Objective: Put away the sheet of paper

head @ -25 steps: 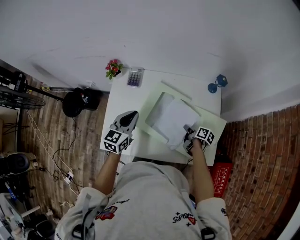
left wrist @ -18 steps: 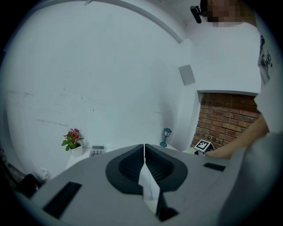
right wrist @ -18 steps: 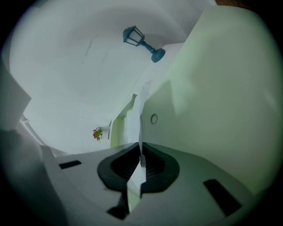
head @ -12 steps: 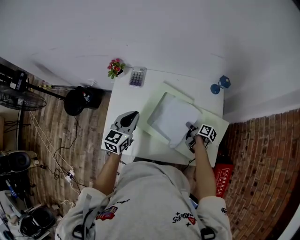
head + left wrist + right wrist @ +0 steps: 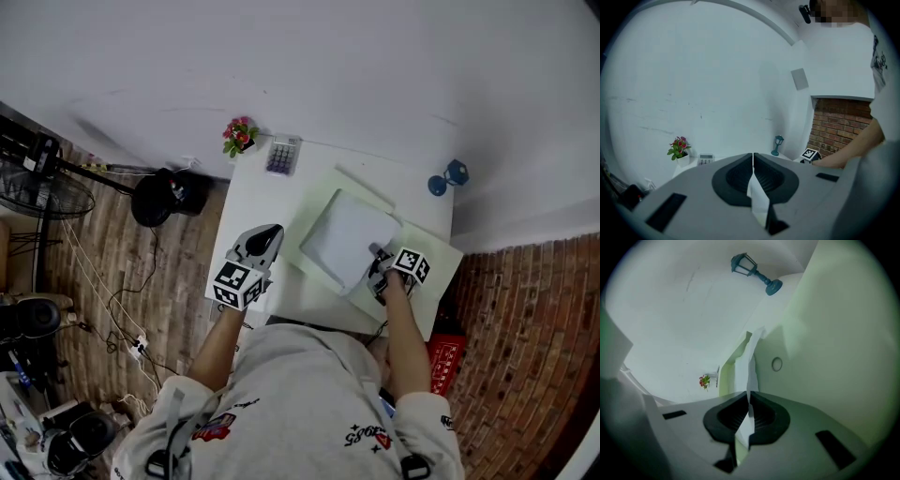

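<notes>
Nearest the person, the left claw (image 5: 267,231) hangs over the desk's (image 5: 246,192) left part. Its jaws are together with nothing between them, and it is well apart from the work. The right claw (image 5: 377,254) is much nearer the sheet (image 5: 347,236). Its jaws are pinched on the sheet's near right edge, and the right gripper view shows that edge running up out of the closed claw (image 5: 749,400).

From that grip the sheet (image 5: 751,365) stretches ahead and to the left, lying flat on the open green folder (image 5: 439,270). It sits square to the folder and skew to the desk's edges. Its long axis seems to run from the claw toward the far left, though the view bends too much to be sure.

Judging by this, the sheet is nearly home. Any further push should follow that axis, deeper across the folder.

Beyond it stand a calculator (image 5: 281,156), a plant (image 5: 240,135) and a blue lamp (image 5: 448,176).
</notes>
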The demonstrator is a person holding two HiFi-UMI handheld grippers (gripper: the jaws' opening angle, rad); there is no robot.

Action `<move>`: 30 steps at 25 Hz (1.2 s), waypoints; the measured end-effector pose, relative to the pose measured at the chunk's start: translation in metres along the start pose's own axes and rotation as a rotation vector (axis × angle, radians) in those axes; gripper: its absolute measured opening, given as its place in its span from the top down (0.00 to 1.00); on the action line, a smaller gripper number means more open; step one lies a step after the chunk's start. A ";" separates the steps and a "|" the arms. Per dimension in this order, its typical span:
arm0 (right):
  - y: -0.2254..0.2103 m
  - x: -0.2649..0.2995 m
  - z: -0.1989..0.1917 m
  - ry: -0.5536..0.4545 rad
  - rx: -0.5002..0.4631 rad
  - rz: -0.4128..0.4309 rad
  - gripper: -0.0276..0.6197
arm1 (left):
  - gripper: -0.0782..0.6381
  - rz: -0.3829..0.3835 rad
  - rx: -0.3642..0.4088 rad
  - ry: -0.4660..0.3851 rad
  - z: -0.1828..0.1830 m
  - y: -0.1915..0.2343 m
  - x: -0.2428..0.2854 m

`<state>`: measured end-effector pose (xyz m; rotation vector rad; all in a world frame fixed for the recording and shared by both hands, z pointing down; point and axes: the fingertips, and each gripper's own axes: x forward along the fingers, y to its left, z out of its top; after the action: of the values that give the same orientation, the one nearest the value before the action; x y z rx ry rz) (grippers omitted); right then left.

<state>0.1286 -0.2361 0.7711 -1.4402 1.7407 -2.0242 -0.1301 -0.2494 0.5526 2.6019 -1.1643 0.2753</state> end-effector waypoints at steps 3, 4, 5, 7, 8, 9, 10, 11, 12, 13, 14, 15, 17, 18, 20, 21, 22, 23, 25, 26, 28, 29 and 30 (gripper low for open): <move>0.006 0.008 -0.001 0.006 -0.013 -0.001 0.94 | 0.85 0.003 -0.002 0.000 0.000 0.003 -0.001; 0.007 0.010 -0.001 0.007 -0.014 -0.002 0.94 | 0.85 0.005 -0.004 0.000 -0.001 0.004 -0.001; 0.009 0.013 -0.001 0.008 -0.015 -0.001 0.94 | 0.85 0.006 -0.006 0.001 -0.001 0.005 -0.002; 0.011 0.018 -0.001 0.011 -0.015 0.000 0.94 | 0.85 0.010 -0.008 0.002 -0.002 0.008 -0.003; 0.012 0.020 -0.001 0.014 -0.015 0.000 0.94 | 0.85 0.012 -0.009 0.003 -0.003 0.009 -0.004; 0.013 0.022 -0.002 0.017 -0.015 -0.002 0.94 | 0.85 0.014 -0.010 0.003 -0.003 0.010 -0.005; 0.014 0.024 -0.002 0.020 -0.016 -0.002 0.94 | 0.85 0.016 -0.011 0.004 -0.004 0.011 -0.006; 0.016 0.026 -0.002 0.022 -0.018 -0.001 0.94 | 0.85 0.018 -0.011 0.005 -0.004 0.012 -0.007; 0.017 0.028 -0.002 0.024 -0.019 -0.001 0.94 | 0.85 0.020 -0.012 0.005 -0.004 0.013 -0.008; 0.019 0.031 -0.002 0.025 -0.019 0.000 0.94 | 0.85 0.023 -0.012 0.005 -0.004 0.015 -0.009; 0.020 0.033 -0.003 0.026 -0.020 -0.001 0.94 | 0.85 0.025 -0.013 0.006 -0.004 0.017 -0.010; 0.021 0.035 -0.003 0.028 -0.020 -0.001 0.94 | 0.85 0.026 -0.015 0.006 -0.005 0.018 -0.011; 0.023 0.039 -0.004 0.032 -0.021 -0.004 0.94 | 0.85 0.030 -0.017 0.007 -0.006 0.021 -0.012; 0.022 0.041 -0.003 0.032 -0.021 -0.008 0.94 | 0.85 0.031 -0.019 0.008 -0.006 0.022 -0.012; 0.021 0.043 -0.002 0.027 -0.023 -0.021 0.94 | 0.85 0.034 -0.020 0.011 -0.007 0.024 -0.014; 0.021 0.044 -0.002 0.025 -0.028 -0.028 0.93 | 0.85 0.035 -0.021 0.012 -0.008 0.024 -0.014; 0.020 0.045 -0.001 0.026 -0.038 -0.037 0.93 | 0.85 0.036 -0.022 0.012 -0.008 0.025 -0.014; 0.020 0.046 -0.001 0.029 -0.052 -0.046 0.93 | 0.85 0.037 -0.023 0.012 -0.008 0.026 -0.015; 0.020 0.049 0.000 0.036 -0.072 -0.058 0.91 | 0.85 0.038 -0.026 0.010 -0.007 0.028 -0.015; 0.021 0.050 0.000 0.039 -0.076 -0.059 0.91 | 0.85 0.039 -0.027 0.011 -0.007 0.029 -0.015; 0.021 0.052 0.000 0.041 -0.077 -0.063 0.90 | 0.85 0.039 -0.027 0.015 -0.008 0.029 -0.015; 0.021 0.054 0.000 0.043 -0.079 -0.067 0.89 | 0.85 0.038 -0.026 0.018 -0.008 0.029 -0.015; 0.021 0.055 -0.001 0.046 -0.086 -0.071 0.87 | 0.85 0.036 -0.025 0.020 -0.009 0.028 -0.015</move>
<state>0.0884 -0.2765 0.7853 -1.5121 1.8418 -2.0569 -0.1617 -0.2542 0.5613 2.5534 -1.2010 0.2913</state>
